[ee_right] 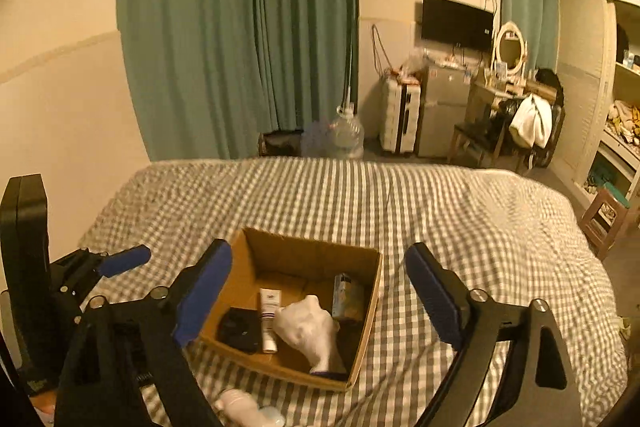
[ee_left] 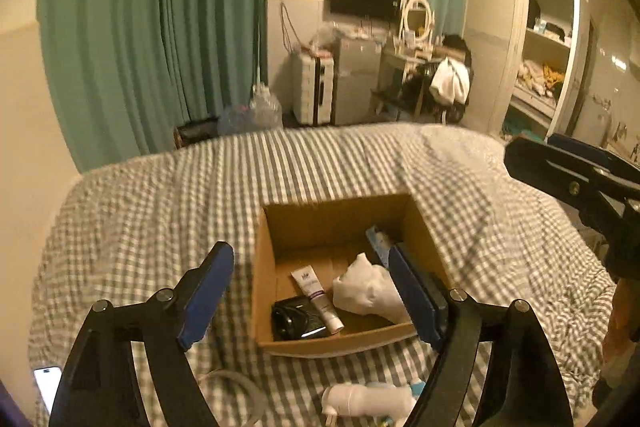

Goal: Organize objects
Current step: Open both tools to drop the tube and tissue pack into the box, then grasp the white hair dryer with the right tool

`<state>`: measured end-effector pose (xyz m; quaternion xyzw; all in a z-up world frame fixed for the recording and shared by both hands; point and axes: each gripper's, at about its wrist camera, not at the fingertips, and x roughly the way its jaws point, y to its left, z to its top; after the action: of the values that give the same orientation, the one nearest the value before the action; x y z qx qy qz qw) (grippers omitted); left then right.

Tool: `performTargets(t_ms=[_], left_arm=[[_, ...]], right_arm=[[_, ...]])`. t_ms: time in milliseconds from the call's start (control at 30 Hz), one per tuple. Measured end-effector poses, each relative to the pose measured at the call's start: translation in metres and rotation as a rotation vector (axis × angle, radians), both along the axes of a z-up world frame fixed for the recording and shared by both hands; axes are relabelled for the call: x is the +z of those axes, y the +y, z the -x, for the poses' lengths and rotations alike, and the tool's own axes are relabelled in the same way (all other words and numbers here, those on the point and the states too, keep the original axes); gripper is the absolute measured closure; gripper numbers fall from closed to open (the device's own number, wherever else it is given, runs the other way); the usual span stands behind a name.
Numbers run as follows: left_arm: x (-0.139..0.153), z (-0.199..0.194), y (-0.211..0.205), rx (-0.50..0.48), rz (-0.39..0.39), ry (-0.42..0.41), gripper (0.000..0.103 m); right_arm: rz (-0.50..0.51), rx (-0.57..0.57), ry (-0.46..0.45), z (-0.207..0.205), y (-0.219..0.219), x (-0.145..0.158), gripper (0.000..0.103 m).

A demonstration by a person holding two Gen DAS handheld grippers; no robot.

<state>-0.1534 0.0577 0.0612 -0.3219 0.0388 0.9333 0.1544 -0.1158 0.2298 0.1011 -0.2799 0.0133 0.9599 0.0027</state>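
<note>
**Both grippers wide open above the box on the bed**

Left wrist view: the left gripper (ee_left: 314, 297) fills the lower part of the frame, its jaws spread wide with nothing between the blue pads. Behind it, at lower centre, an open cardboard box (ee_left: 340, 345) sits on the grey-and-white checked bed (ee_left: 160, 195). Inside the box lie a black pouch (ee_left: 298, 319) at the near left corner, a white tube (ee_left: 318, 297) touching its right side, a crumpled white bag (ee_left: 368, 287) to the right, and a blue-and-white carton (ee_left: 378, 239) against the right wall, partly hidden by the gripper's right finger. Outside the box, at the bottom edge, a white bottle (ee_left: 368, 399) lies on the bed. A lit phone (ee_left: 48, 385) shows at lower left. The right gripper (ee_left: 568, 183) enters from the right edge; its jaws cannot be judged here.

Right wrist view: the right gripper (ee_right: 320, 295) takes up the bottom of the frame, jaws wide apart and empty. The cardboard box (ee_right: 368, 315) sits between its fingers at lower centre, holding the black pouch (ee_right: 240, 329), white tube (ee_right: 269, 319), white bag (ee_right: 310, 329) and carton (ee_right: 346, 297). The white bottle (ee_right: 240, 407) lies on the bed (ee_right: 460, 211) just below the box. Part of the left gripper (ee_right: 124, 261) appears at the left edge.
</note>
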Motion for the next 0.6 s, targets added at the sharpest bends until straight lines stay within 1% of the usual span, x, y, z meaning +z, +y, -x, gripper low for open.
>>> performTargets(t_ms=[33,67,167,300,467,600], left_arm=[[0.008,-0.008,-0.003,-0.003,0.003,0.009,0.008],[0.016,-0.016,-0.007,0.000,0.007,0.021,0.005],[0.038,-0.041,-0.024,0.022,0.011,0.072,0.004],[0.049,-0.067,-0.048,0.051,0.009,0.098,0.002],[0.046,-0.093,-0.072,0.083,0.028,0.108,0.001],[0.025,-0.104,-0.091,0.118,0.043,0.082,0.001]], right_arm=[[-0.002,0.003,0.006,-0.009,-0.004,0.009,0.013],[-0.007,0.008,0.010,-0.017,-0.007,0.018,0.013],[-0.041,0.017,0.029,-0.045,-0.021,0.039,0.012],[-0.064,0.024,0.053,-0.076,-0.037,0.052,0.006],[-0.081,0.043,0.039,-0.101,-0.053,0.047,0.005],[-0.067,0.063,0.009,-0.111,-0.055,0.031,0.005]])
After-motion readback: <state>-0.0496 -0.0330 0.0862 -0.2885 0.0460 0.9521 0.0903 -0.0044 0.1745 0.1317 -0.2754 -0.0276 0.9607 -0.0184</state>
